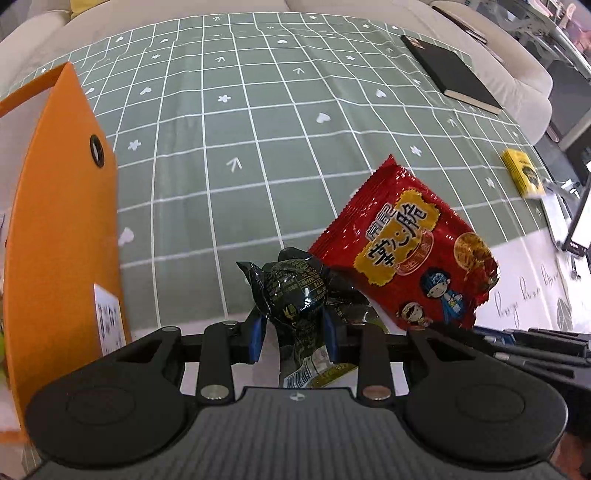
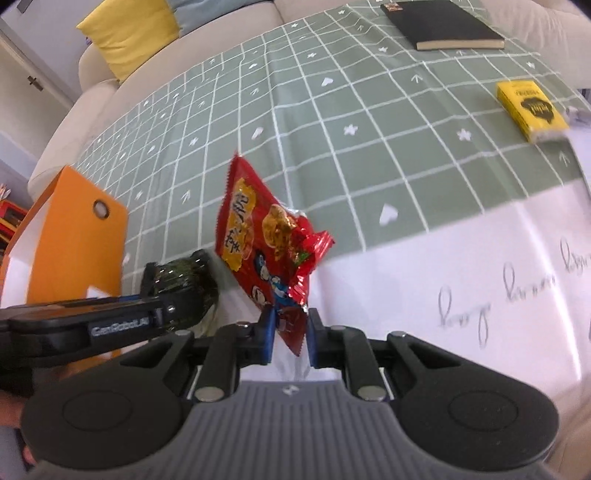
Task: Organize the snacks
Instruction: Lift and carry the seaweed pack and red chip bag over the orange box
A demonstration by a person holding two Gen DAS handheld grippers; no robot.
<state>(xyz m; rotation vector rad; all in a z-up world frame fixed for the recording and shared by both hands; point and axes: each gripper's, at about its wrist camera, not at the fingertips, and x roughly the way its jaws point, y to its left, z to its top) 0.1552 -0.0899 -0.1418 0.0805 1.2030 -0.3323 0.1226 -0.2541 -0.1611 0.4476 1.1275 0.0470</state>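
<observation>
My left gripper (image 1: 293, 328) is shut on a black snack packet (image 1: 295, 299) with gold print, held above the green checked tablecloth (image 1: 229, 140). Just to its right hangs a red snack bag (image 1: 410, 254) with yellow lettering and cartoon figures. In the right wrist view my right gripper (image 2: 290, 334) is shut on the lower corner of that red snack bag (image 2: 258, 236), which stands up from the pads. The left gripper (image 2: 177, 295) with the black packet (image 2: 181, 275) shows at the left of that view. An orange paper bag (image 1: 62, 229) stands open at the left.
A black notebook (image 1: 450, 74) lies at the far right of the cloth and a yellow box (image 1: 522, 177) near its right edge. A cream sofa (image 2: 110, 92) with a yellow cushion (image 2: 129, 33) runs behind the table. The orange paper bag (image 2: 77, 236) stands close to the left gripper.
</observation>
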